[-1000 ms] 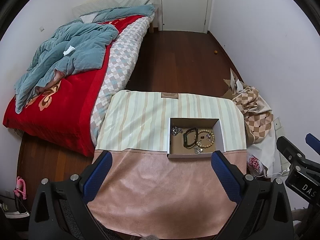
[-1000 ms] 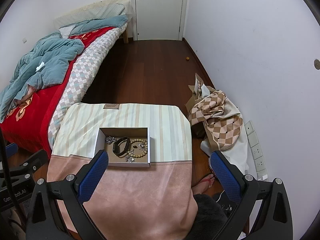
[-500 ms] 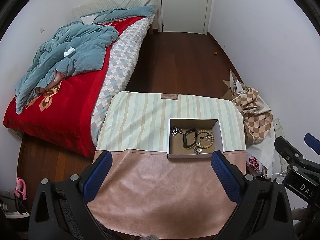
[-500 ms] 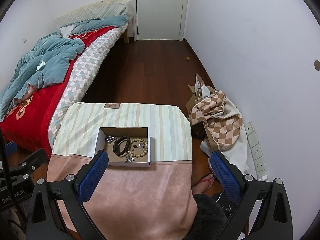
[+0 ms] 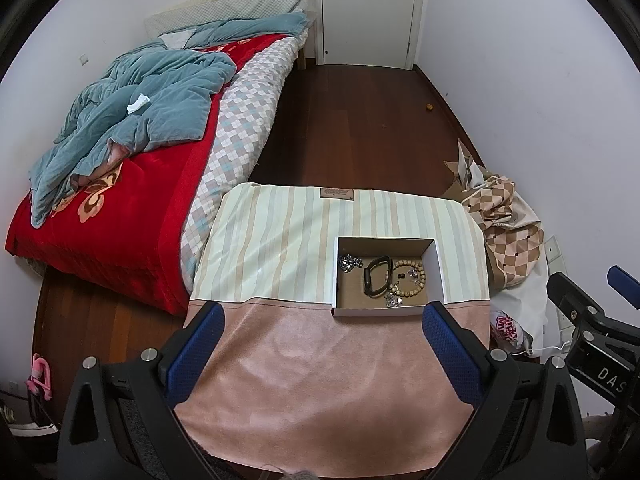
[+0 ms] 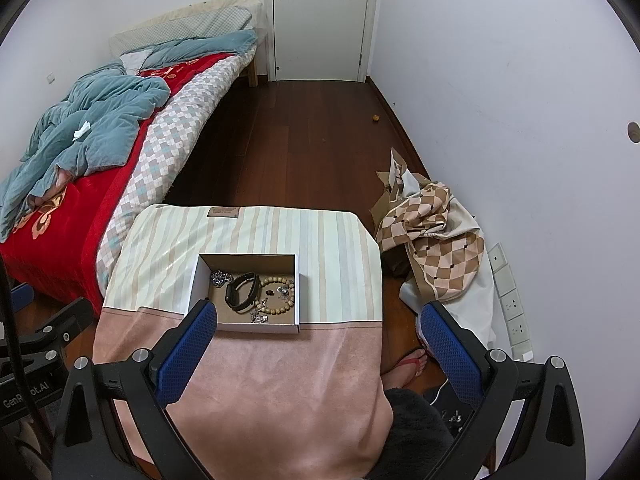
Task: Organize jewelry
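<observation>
A bed (image 5: 120, 168) with a red cover and a rumpled teal quilt (image 5: 136, 104) is seen at the left of the room, and a table (image 5: 304, 360) draped in a striped and pink cloth stands beside it. Above the pink part of the cloth, the left gripper (image 5: 320, 344) and the right gripper (image 6: 316, 340) are each held with jaws spread wide and nothing between them. A shallow open cardboard box (image 5: 436, 268) is set on the striped part of the cloth, and in it are laid a black band (image 5: 374, 278), a wooden bead bracelet (image 5: 410, 278) touching it, and a silver chain (image 5: 347, 262) near the left wall.
</observation>
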Demonstrator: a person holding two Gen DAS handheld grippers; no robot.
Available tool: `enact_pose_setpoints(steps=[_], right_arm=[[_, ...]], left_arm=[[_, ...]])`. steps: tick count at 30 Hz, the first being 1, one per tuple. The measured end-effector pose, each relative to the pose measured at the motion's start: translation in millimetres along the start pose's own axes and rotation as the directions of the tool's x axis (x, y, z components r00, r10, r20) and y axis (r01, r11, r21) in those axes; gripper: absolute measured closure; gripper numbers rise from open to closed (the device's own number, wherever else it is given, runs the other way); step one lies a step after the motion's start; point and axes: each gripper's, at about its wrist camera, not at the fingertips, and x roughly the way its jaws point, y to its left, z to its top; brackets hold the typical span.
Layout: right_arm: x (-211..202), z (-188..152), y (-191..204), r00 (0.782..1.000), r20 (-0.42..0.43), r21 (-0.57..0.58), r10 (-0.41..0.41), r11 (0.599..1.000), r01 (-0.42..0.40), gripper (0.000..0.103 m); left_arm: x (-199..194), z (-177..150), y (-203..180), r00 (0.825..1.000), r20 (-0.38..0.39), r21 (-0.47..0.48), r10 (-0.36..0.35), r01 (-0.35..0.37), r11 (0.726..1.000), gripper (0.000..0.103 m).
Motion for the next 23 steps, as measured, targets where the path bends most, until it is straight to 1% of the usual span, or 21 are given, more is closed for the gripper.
enact_pose_setpoints(steps=[17, 23], right_arm=[[-1.6, 0.3, -0.3, 1.000, 0.000, -0.002, 0.000, 1.000, 0.000, 0.000], [-2.7, 0.0, -3.4, 1.000, 0.001, -0.005, 0.000, 1.000, 0.000, 0.000]], left_arm=[[0.3, -1.7, -0.1, 1.000, 0.000, -0.002, -0.001, 0.001, 1.000, 0.002], [-5.1, 2.4, -3.8, 1.000, 0.006, 0.001, -0.003, 0.003, 1.000, 0.002]])
